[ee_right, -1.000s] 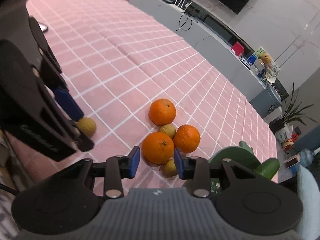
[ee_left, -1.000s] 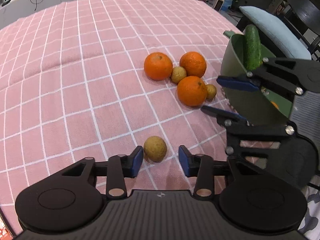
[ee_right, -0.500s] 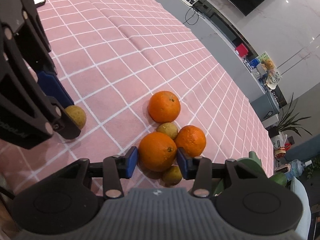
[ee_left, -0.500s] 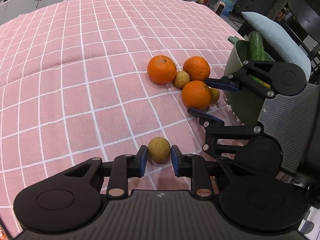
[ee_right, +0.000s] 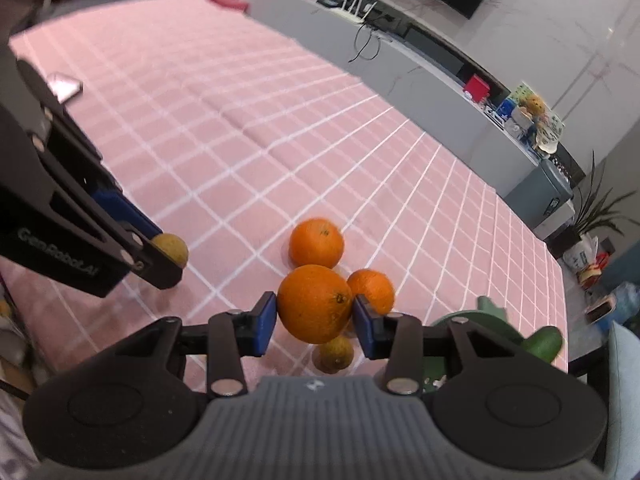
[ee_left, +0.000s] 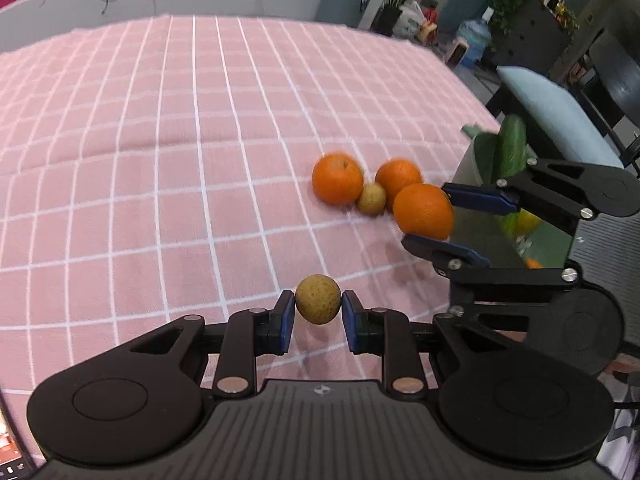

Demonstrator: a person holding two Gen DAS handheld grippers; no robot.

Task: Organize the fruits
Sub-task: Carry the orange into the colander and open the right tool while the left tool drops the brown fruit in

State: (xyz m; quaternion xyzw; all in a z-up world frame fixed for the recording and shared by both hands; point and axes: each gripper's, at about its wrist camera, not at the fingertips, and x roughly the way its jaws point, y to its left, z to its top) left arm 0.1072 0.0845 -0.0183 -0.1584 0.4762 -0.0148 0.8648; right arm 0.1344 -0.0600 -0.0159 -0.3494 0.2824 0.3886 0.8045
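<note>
The held orange (ee_right: pixel 314 303) sits clamped between the blue pads of the right gripper (ee_right: pixel 315 322), raised just above the pink checked tabletop (ee_left: pixel 160 160). Two more oranges (ee_right: pixel 316 242) lie just behind it. One small yellow-brown fruit (ee_right: pixel 335 353) lies below it, partly hidden; a second (ee_left: pixel 372 198) nestles among the oranges. The left gripper (ee_left: pixel 318 312) pinches a third small fruit (ee_left: pixel 318 299), lifted. Right of the oranges, a green bowl (ee_left: pixel 480 152), edge cut off, holds a cucumber (ee_left: pixel 512 144).

Pink white-checked tablecloth (ee_left: pixel 160 200), 3 orange oranges (ee_left: pixel 337 179), green bowl (ee_left: pixel 480 152), blue-padded hand-held gripper (ee_left: pixel 318 316)
</note>
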